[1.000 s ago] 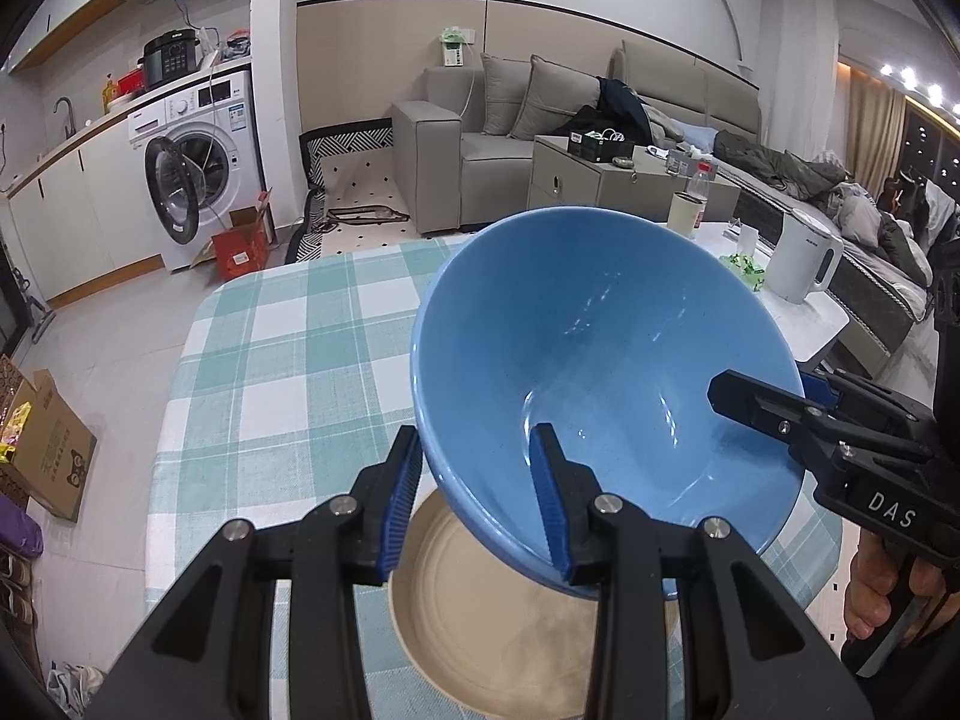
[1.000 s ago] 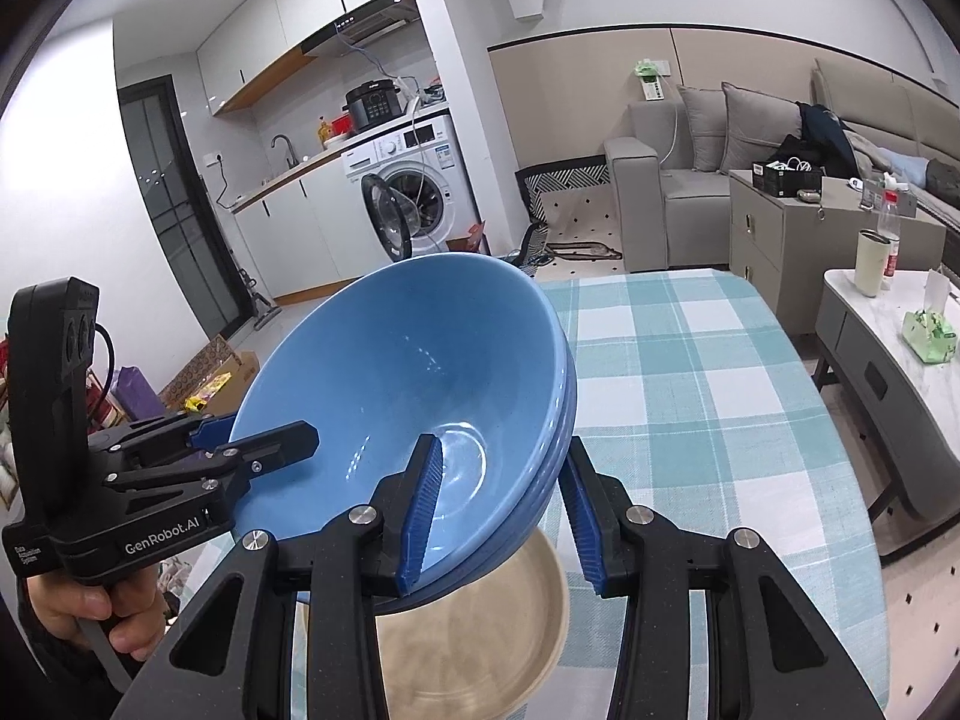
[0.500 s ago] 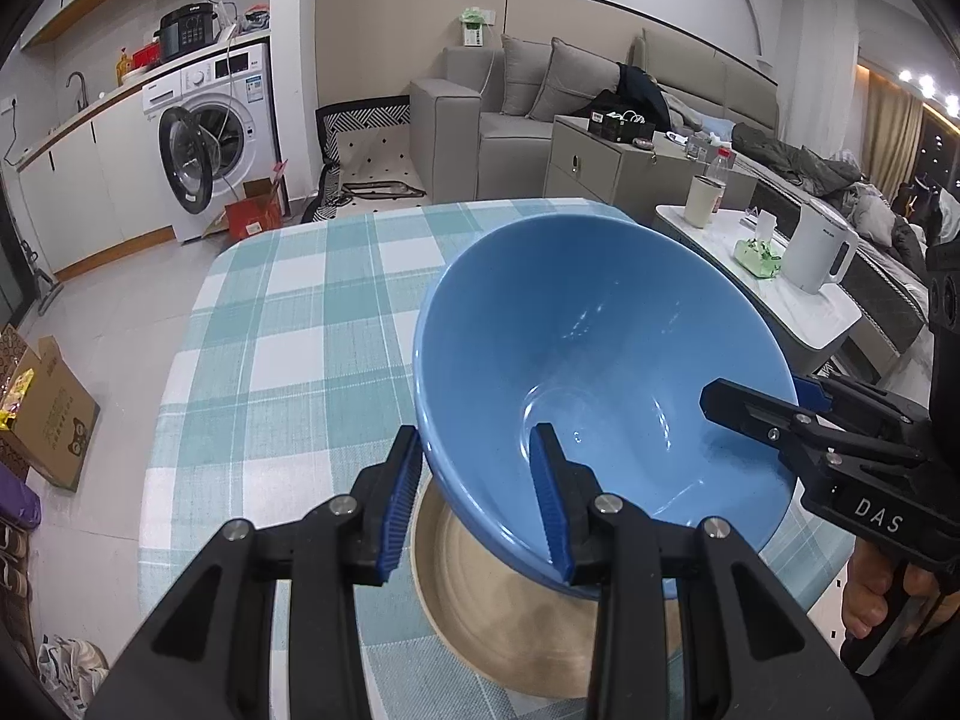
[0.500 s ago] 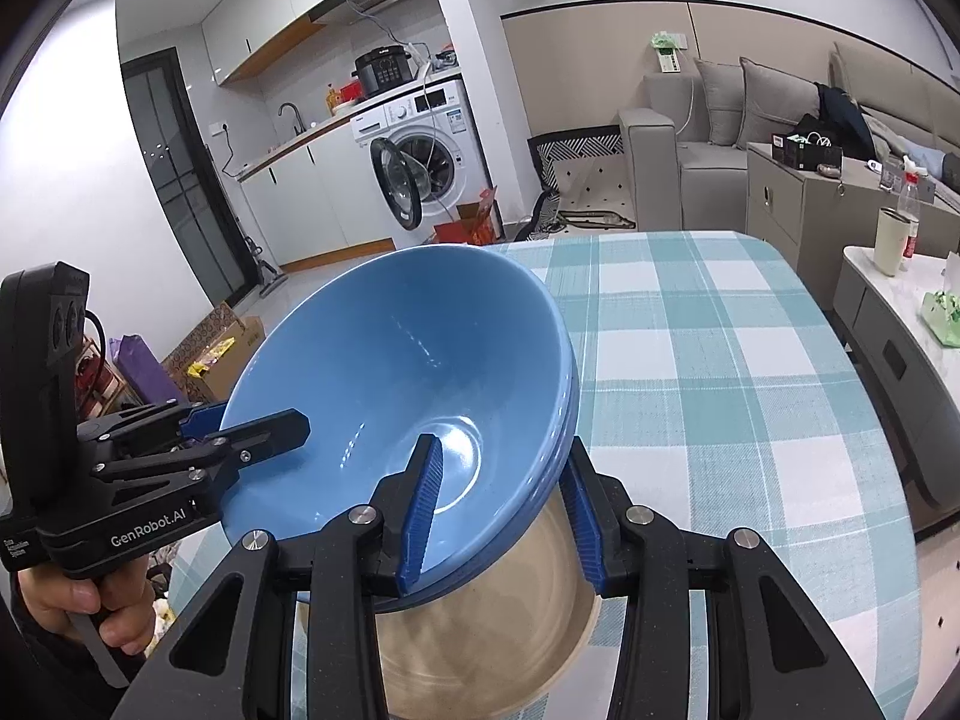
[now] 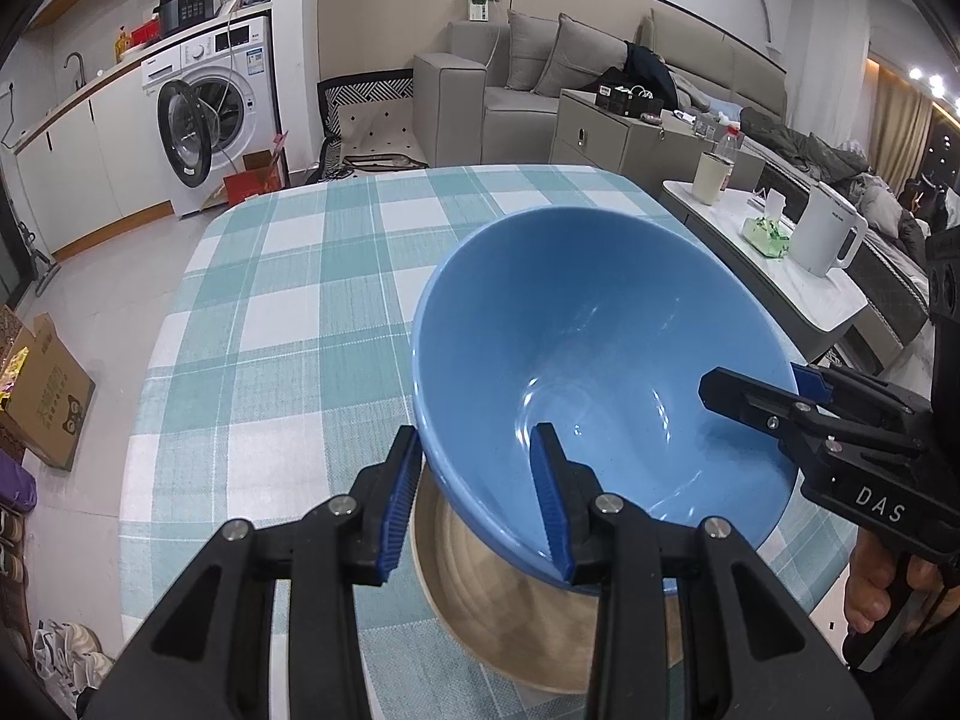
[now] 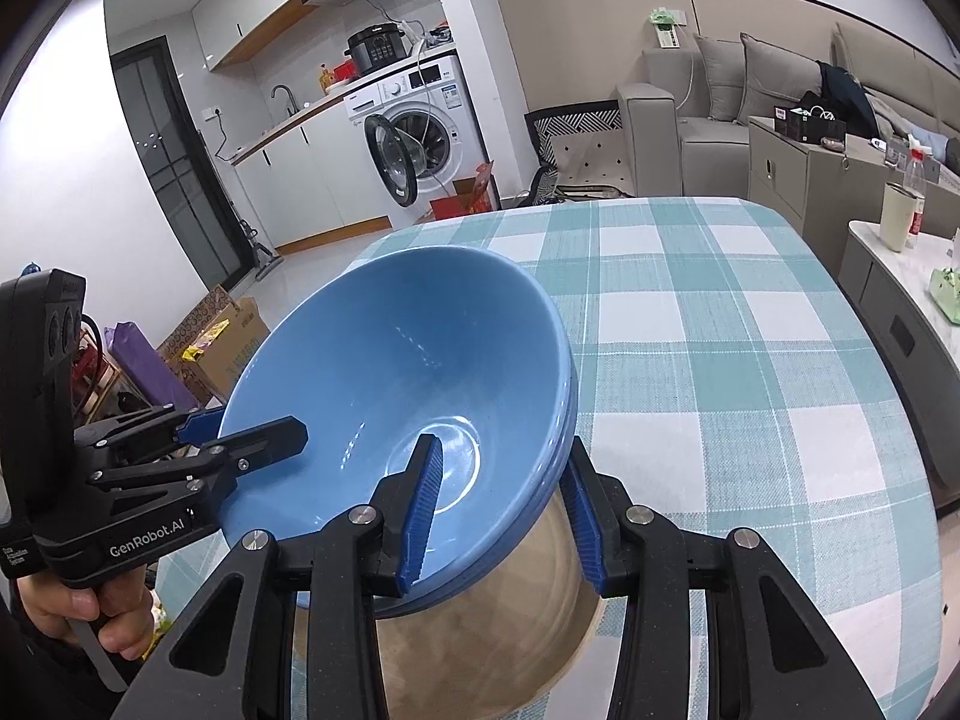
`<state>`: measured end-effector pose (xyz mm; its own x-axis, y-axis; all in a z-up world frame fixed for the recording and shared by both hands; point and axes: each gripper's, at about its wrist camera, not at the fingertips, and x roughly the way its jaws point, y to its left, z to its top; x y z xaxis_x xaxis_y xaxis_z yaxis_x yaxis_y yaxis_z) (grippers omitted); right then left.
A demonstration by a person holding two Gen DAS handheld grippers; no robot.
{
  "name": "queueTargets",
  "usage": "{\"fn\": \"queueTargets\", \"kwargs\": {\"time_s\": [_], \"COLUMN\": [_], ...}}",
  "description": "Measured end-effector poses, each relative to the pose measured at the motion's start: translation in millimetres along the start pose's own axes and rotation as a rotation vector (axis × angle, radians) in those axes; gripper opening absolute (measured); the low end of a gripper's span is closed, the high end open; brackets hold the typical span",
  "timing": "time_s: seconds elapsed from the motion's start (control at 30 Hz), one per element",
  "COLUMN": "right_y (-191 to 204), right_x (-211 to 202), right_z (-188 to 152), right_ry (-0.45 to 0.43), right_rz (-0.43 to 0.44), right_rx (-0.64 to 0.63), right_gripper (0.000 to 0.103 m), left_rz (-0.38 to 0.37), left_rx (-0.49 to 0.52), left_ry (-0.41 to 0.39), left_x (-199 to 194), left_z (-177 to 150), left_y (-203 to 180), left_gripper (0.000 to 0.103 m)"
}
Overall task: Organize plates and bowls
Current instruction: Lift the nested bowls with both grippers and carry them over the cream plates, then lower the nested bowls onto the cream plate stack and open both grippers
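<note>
Both grippers clamp opposite rims of the glossy blue ceramic bowl stack [image 6: 414, 396]: the left gripper [image 5: 477, 501] has its fingers narrow on the near rim, one pad inside, one outside; the right gripper [image 6: 501, 507] grips the far side likewise; the bowls hang tilted just above the round beige stoneware plate [image 6: 510, 630]. Risks: the slick rim could slide from either pinch; uneven lowering could knock bowl on plate; nested bowls could shift. The counter [image 5: 288, 312] wears a teal-and-white checked cloth; beyond stand a white washing machine [image 5: 210, 102] and a grey sofa [image 5: 540, 72].
</note>
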<state>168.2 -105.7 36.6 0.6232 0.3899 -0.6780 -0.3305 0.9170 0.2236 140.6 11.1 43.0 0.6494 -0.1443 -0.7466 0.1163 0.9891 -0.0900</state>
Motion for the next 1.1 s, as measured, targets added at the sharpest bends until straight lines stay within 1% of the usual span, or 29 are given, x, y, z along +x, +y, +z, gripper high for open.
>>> {"fn": "queueTargets", "kwargs": {"time_s": [0.1, 0.3, 0.47, 0.57, 0.7, 0.87, 0.9, 0.93, 1.0, 1.03, 1.07, 1.1], "right_y": [0.0, 3.0, 1.0, -1.1, -3.9, -7.8, -8.6, -8.5, -7.6, -7.4, -7.8, -8.3], "right_x": [-1.1, -0.2, 2.8, 7.2, 9.5, 10.0, 10.3, 9.7, 7.3, 6.6, 4.9, 2.5], "right_z": [-1.7, -0.9, -0.9, -1.2, -1.7, -2.0, -1.6, -1.2, -0.7, -0.6, 0.0, 0.8], "right_ry": [0.003, 0.013, 0.033, 0.054, 0.062, 0.07, 0.074, 0.072, 0.064, 0.061, 0.055, 0.045], "right_rz": [-0.004, -0.015, -0.005, -0.002, 0.008, 0.032, 0.041, 0.046, 0.046, 0.046, 0.046, 0.045], "right_rx": [-0.003, -0.021, -0.018, -0.012, -0.003, 0.01, 0.013, 0.011, -0.003, -0.008, -0.013, -0.017], "right_gripper": [0.041, 0.041, 0.041, 0.041, 0.042, 0.042, 0.046, 0.05, 0.054, 0.061, 0.065, 0.072], "left_rz": [0.007, -0.005, -0.013, -0.026, -0.029, -0.05, -0.055, -0.057, -0.05, -0.048, -0.047, -0.042], "left_rx": [0.007, -0.003, -0.005, -0.008, -0.004, -0.006, -0.009, -0.011, -0.008, -0.007, -0.008, -0.013], "left_ry": [0.002, 0.009, 0.004, 0.0, 0.0, 0.0, -0.002, -0.007, -0.011, -0.013, -0.015, -0.02], "left_x": [-0.6, -1.6, -4.1, -5.8, -4.7, -3.9, -4.3, -5.2, -6.8, -7.5, -8.6, -10.3], "left_z": [-2.9, -6.6, -7.0, -5.5, -2.2, -1.4, -1.4, -1.1, -1.1, -1.2, -1.6, -1.8], "left_y": [-2.3, -3.2, -1.6, -0.2, 0.1, 1.5, 2.0, 2.3, 2.9, 3.4, 4.2, 5.8], "left_gripper": [0.036, 0.037, 0.037, 0.039, 0.041, 0.048, 0.052, 0.06, 0.062, 0.063, 0.065, 0.07]}}
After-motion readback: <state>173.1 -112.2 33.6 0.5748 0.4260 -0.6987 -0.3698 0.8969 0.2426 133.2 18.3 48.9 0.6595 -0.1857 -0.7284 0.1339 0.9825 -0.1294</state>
